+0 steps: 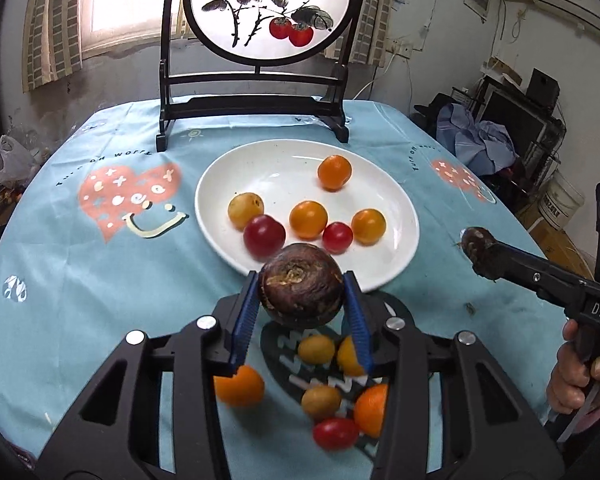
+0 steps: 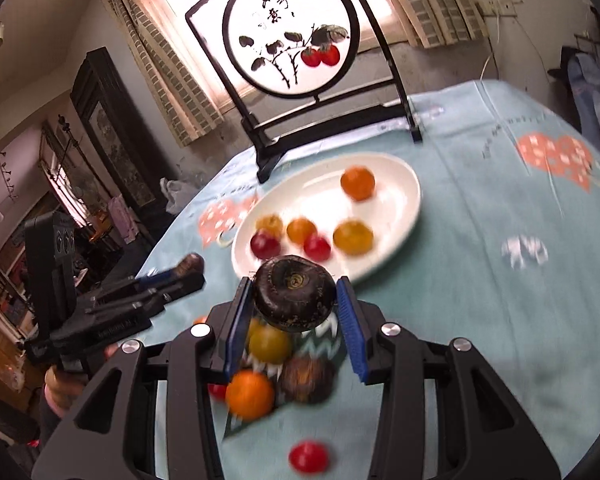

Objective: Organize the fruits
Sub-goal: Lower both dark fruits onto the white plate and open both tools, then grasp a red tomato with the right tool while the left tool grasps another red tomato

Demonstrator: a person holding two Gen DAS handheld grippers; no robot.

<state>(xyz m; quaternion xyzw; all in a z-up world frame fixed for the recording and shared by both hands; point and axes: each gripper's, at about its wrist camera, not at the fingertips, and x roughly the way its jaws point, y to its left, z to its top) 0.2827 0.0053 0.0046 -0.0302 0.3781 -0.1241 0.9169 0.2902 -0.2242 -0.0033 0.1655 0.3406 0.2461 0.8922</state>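
Note:
My left gripper (image 1: 303,300) is shut on a dark brown water chestnut (image 1: 301,285), held above the table just short of the white plate (image 1: 276,172). My right gripper (image 2: 294,300) is shut on another dark brown water chestnut (image 2: 294,298) near the plate's (image 2: 396,208) front rim. The plate holds several orange, yellow and red small fruits, among them an orange one (image 1: 334,172) at the back. Loose fruits lie on the cloth below both grippers: an orange one (image 1: 239,386), a red tomato (image 1: 335,434), another water chestnut (image 2: 307,380). The right gripper shows in the left wrist view (image 1: 478,252); the left one shows in the right wrist view (image 2: 188,268).
A round table with a light blue printed cloth (image 1: 100,264). A black-framed round painted screen (image 1: 268,12) stands behind the plate. Room clutter lies beyond the table's right edge (image 1: 512,128). The right wrist view is motion-blurred.

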